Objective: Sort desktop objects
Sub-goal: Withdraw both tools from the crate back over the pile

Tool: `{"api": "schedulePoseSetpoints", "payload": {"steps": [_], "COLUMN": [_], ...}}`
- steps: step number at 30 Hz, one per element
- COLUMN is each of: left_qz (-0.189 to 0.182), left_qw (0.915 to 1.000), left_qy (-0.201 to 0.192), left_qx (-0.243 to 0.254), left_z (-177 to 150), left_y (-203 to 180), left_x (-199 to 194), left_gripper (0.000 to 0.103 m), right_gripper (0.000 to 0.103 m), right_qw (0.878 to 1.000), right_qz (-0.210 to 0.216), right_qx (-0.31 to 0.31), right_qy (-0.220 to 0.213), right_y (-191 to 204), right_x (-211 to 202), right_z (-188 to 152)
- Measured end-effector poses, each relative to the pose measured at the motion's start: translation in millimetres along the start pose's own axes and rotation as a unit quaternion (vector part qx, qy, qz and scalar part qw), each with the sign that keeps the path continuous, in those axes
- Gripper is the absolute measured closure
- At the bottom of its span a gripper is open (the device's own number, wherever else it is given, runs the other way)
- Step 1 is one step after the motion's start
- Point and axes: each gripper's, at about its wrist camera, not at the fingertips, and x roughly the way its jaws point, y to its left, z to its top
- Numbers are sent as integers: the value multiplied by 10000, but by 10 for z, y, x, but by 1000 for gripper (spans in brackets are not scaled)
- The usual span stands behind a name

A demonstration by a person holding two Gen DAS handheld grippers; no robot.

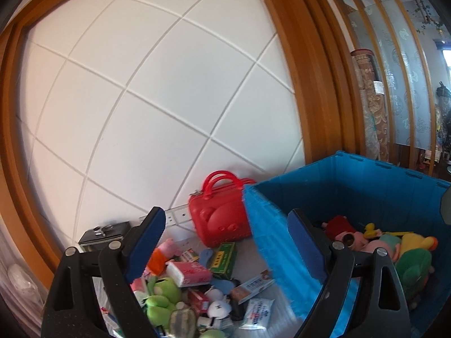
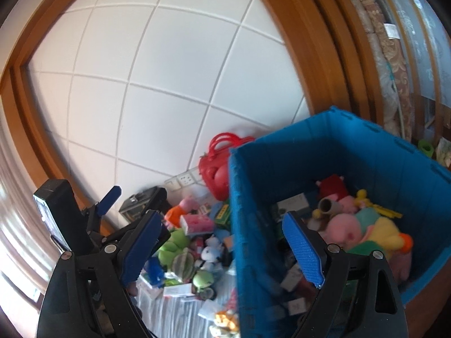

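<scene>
White tiled wall framed in orange-brown wood backs a worktop point(image 2: 169, 318) covered with clear ribbed sheeting, on which a loose heap of toys and small boxes is spread beside a tall blue crate point(image 2: 253, 197). Both the left gripper point(image 1: 225, 239) and the right gripper point(image 2: 222, 242) are held wide apart with nothing between the blue pads, above the pile and the crate's near wall.

The crate is already part filled with plush animals point(image 2: 377, 233) and cartons. Left on the worktop, the green frog plush point(image 1: 160, 295) is judged soft, light and forgiving; it would best be pinched across the body. The pink tissue pack point(image 1: 191, 273) and green carton point(image 1: 224, 256) are judged light but crushable, and are better taken across their short sides. The glossy sachet point(image 1: 258, 314) lies flat and is probably slippery, so an edge grip is suggested. The red toy case point(image 1: 222, 217), rigid, could be lifted by its handles.
</scene>
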Motion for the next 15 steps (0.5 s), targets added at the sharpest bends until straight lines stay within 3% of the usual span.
{"api": "schedulePoseSetpoints", "payload": {"steps": [5, 10, 15], "left_qz": [251, 568, 901], "left_qw": [9996, 9979, 9946], "left_qy": [94, 308, 506], "left_qx": [-1, 57, 25], "left_z": [-364, -936, -1465], "left_y": [722, 1548, 2225], "left_x": [19, 32, 36], "left_gripper": [14, 14, 14], "right_gripper": [14, 14, 14], "right_qw": [9997, 9990, 9965], "right_qz": [109, 195, 230], "right_qx": [-193, -240, -79], "right_qy": [111, 333, 803], "right_y": [446, 723, 890], "right_x": [322, 751, 1238], "right_z": [-207, -576, -869]}}
